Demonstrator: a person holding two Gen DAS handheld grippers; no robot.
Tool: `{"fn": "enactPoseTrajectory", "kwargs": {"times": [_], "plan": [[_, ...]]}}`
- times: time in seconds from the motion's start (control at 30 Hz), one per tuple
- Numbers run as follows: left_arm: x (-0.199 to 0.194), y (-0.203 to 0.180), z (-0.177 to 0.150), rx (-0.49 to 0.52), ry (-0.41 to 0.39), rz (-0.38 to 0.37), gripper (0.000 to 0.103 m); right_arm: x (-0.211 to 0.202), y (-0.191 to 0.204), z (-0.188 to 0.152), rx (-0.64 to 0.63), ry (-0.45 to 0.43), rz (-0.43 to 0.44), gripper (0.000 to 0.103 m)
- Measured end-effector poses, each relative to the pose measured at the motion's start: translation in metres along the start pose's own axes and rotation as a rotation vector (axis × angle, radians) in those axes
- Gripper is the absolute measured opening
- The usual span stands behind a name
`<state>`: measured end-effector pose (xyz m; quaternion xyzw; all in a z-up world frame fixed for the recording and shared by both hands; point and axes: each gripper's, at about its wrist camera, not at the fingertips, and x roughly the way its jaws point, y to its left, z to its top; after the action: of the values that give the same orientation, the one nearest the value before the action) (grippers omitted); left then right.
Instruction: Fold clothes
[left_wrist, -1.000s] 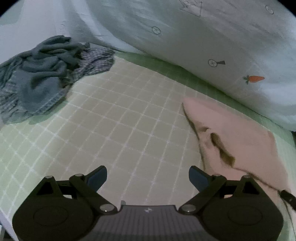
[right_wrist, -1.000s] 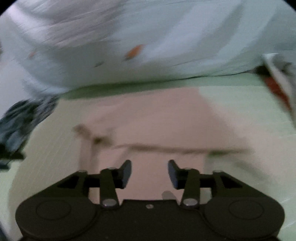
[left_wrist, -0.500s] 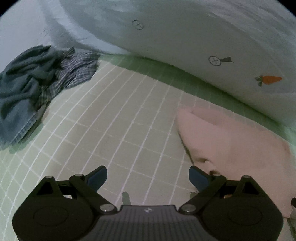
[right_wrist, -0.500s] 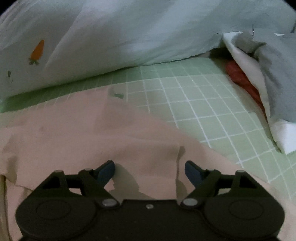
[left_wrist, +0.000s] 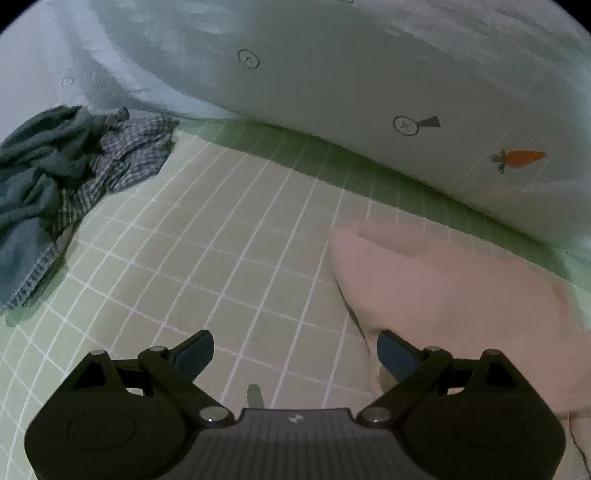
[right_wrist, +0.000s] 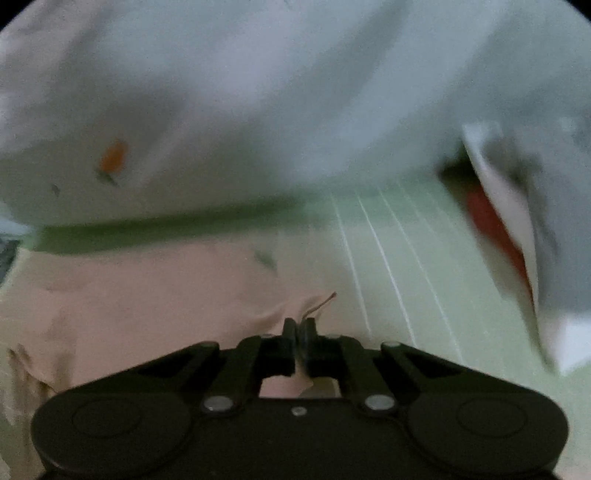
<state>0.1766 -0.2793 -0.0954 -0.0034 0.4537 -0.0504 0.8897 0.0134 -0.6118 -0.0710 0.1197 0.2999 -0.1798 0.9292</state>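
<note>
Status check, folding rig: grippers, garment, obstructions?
Right gripper just closed on pink garment edge. Left gripper open, empty, beside it. Nothing in the way.

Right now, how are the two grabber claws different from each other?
The left gripper is open, with only the green checked sheet between its fingers; the right gripper has just snapped shut, pinching an edge of the pink cloth. The left gripper holds nothing and sits beside the pink cloth; the right gripper sits over it. Both are black, with blue pads.
</note>
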Motion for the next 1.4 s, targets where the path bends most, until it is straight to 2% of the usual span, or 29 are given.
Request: {"fn": "enactPoseTrajectory", "kwargs": {"times": [0.07,0.1,0.23,0.4,0.63,0.73,0.8,0.83,0.9,0.93,1.03,1.17,1.23,1.27,1.33,1.37,1.4], "plan": [[-0.001,-0.001,0.004,0.007,-0.016,-0.002,0.095,-0.012,-0.024,0.017,0.129,-0.093,-0.049,0.004],[-0.001,-0.002,0.006,0.007,-0.023,-0.011,0.095,-0.014,-0.044,0.022,0.233,-0.127,-0.113,0.004],[0.009,-0.006,0.014,0.018,-0.01,-0.045,0.095,-0.003,-0.069,0.028,0.211,-0.1,-0.247,0.004],[0.021,-0.021,0.031,0.02,-0.019,-0.113,0.095,-0.002,-0.078,0.029,0.217,-0.104,-0.255,0.004],[0.056,-0.052,0.059,0.029,0.022,-0.232,0.093,0.004,-0.088,0.023,0.25,-0.062,-0.256,0.004],[0.078,-0.065,0.071,0.023,0.059,-0.282,0.077,0.003,-0.094,0.022,0.279,-0.053,-0.252,0.004],[0.093,-0.072,0.077,0.011,0.088,-0.303,0.056,0.006,-0.098,0.022,0.293,-0.045,-0.256,0.004],[0.101,-0.074,0.081,0.005,0.105,-0.317,0.05,0.007,-0.1,0.022,0.296,-0.041,-0.258,0.004],[0.115,-0.079,0.088,0.002,0.133,-0.341,0.006,0.01,-0.104,0.022,0.294,-0.032,-0.266,0.004],[0.118,-0.081,0.091,0.014,0.129,-0.342,0.005,0.01,-0.105,0.021,0.289,-0.027,-0.269,0.004],[0.122,-0.088,0.103,0.071,0.079,-0.327,0.005,0.011,-0.108,0.02,0.261,-0.019,-0.296,0.004],[0.138,-0.088,0.11,0.027,0.101,-0.301,0.005,0.011,-0.119,0.012,0.264,0.003,-0.347,0.001],[0.136,-0.093,0.108,0.046,0.103,-0.311,0.009,0.011,-0.123,0.008,0.285,0.012,-0.343,0.001],[0.131,-0.097,0.107,0.074,0.092,-0.294,0.011,0.011,-0.121,0.007,0.276,0.014,-0.339,0.001],[0.121,-0.104,0.104,0.129,0.071,-0.257,0.027,0.01,-0.115,0.006,0.246,0.014,-0.338,0.001],[0.114,-0.105,0.103,0.143,0.061,-0.244,0.042,0.009,-0.112,0.006,0.233,0.011,-0.336,0.002],[0.107,-0.104,0.102,0.147,0.048,-0.24,0.052,0.007,-0.109,0.007,0.233,0.002,-0.327,0.001]]}}
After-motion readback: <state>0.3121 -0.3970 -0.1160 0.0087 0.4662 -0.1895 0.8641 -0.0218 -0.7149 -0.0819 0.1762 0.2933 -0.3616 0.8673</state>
